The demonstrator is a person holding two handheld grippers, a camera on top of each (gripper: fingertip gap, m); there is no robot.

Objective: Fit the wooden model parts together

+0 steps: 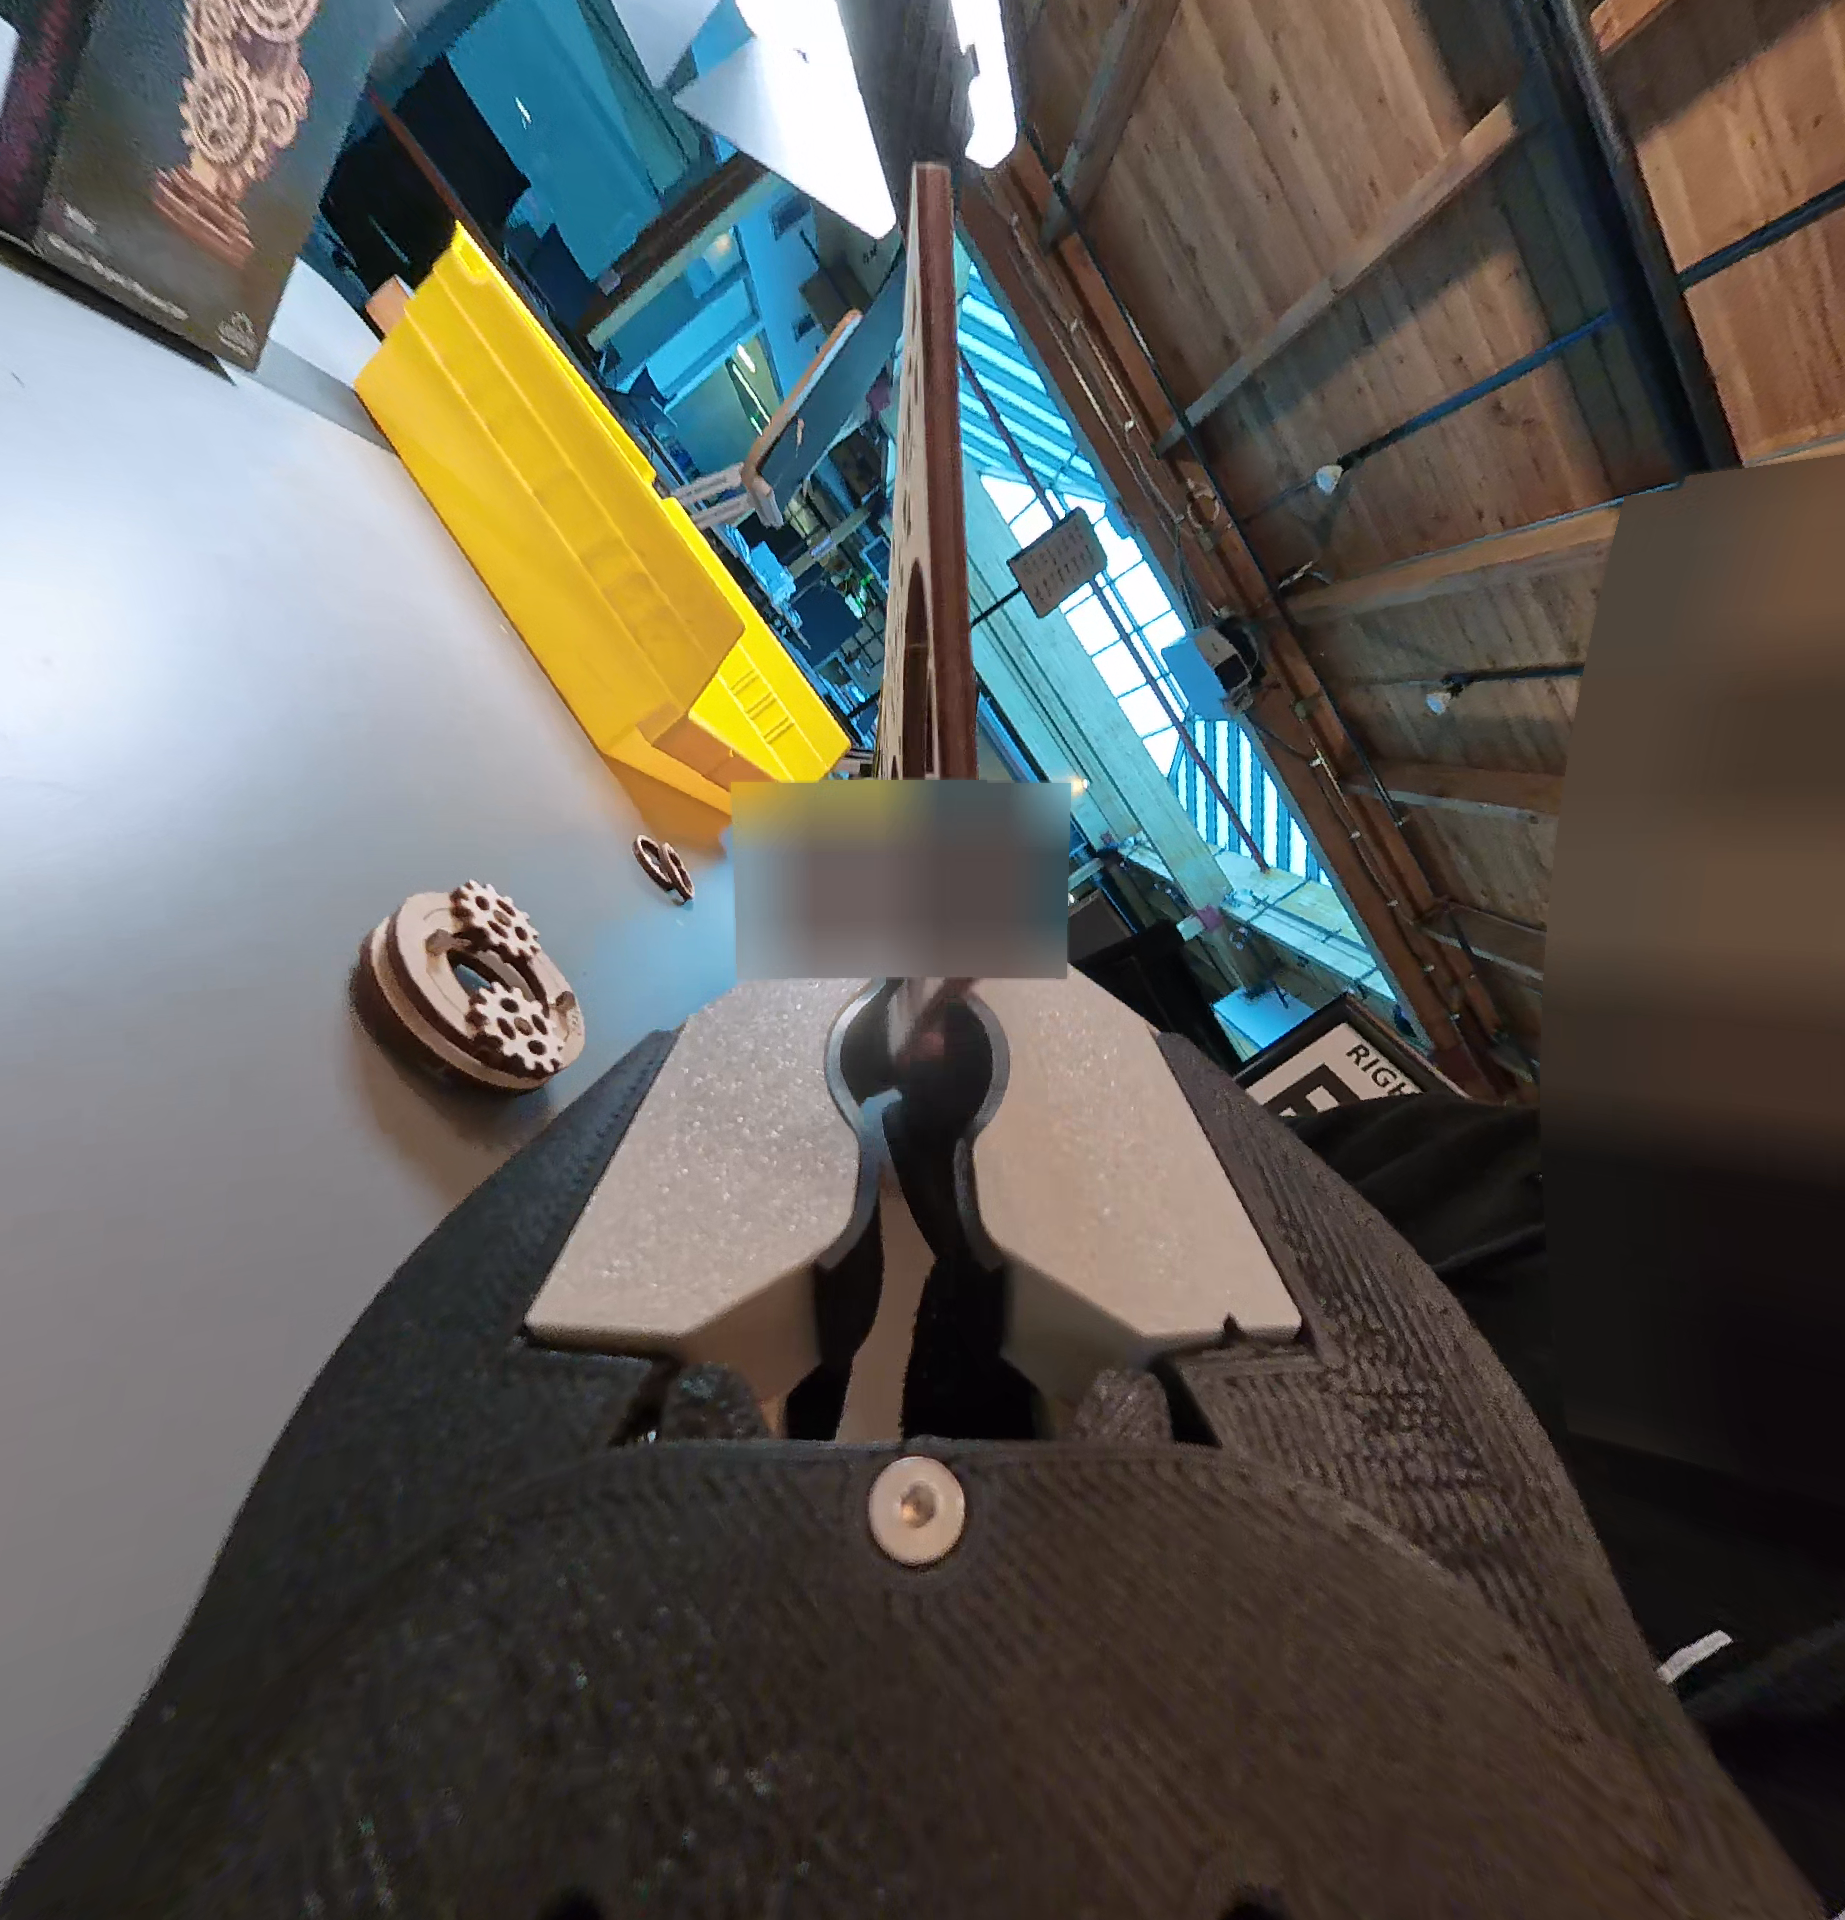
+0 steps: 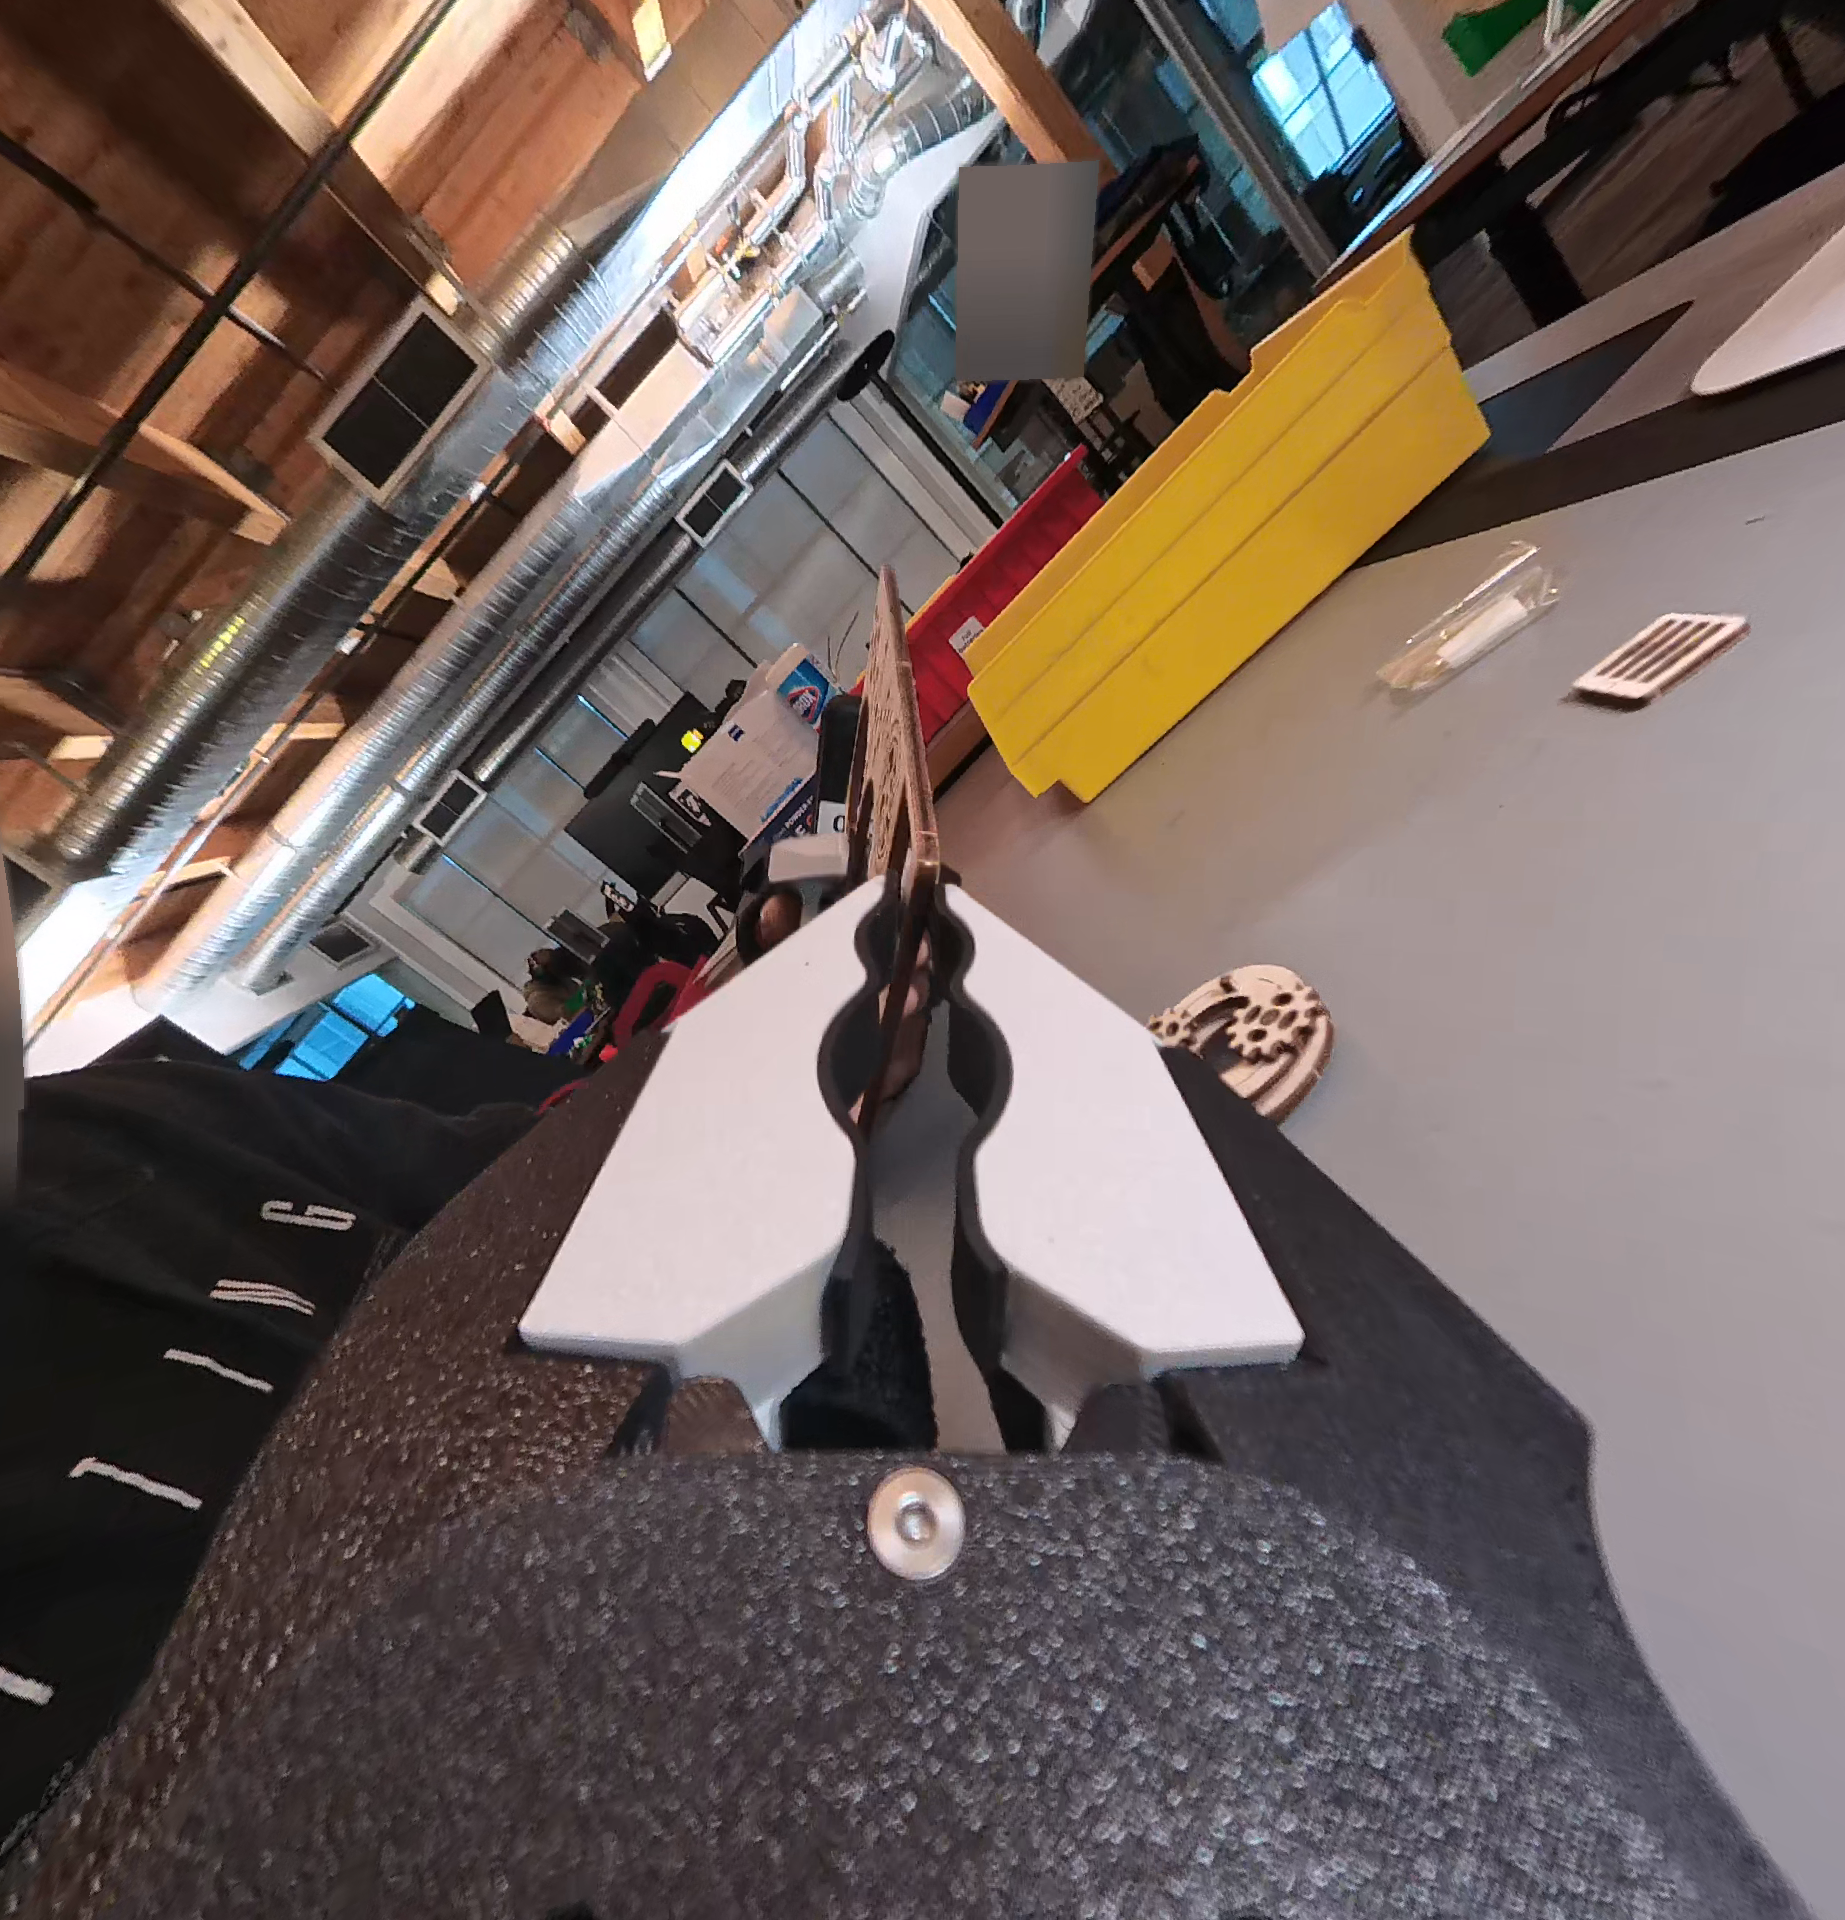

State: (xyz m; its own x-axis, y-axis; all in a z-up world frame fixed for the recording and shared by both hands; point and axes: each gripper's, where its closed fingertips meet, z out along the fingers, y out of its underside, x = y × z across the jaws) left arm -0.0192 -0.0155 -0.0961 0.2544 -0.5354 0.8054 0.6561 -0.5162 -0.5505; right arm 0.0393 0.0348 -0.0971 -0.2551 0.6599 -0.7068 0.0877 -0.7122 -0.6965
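My left gripper (image 1: 923, 997) is shut on a thin wooden parts sheet (image 1: 928, 468), seen edge-on and sticking up past the fingertips; a blurred patch hides the tips. My right gripper (image 2: 913, 904) is shut on a thin wooden sheet (image 2: 892, 748), also edge-on. I cannot tell whether it is the same sheet. A round wooden gear assembly (image 1: 471, 987) with two small cogs lies on the grey table (image 1: 170, 727), left of the left gripper. The assembly (image 2: 1250, 1023) lies right of the right gripper. Two small wooden rings (image 1: 663, 868) lie beyond it.
A yellow bin (image 1: 585, 540) stands at the table's back, also in the right wrist view (image 2: 1230, 540) beside a red bin (image 2: 1001, 582). The model's dark box (image 1: 159, 156) stands far left. A plastic bag (image 2: 1469, 634) and a slotted wooden piece (image 2: 1661, 660) lie far right. Left tips to right tips: about 9 cm.
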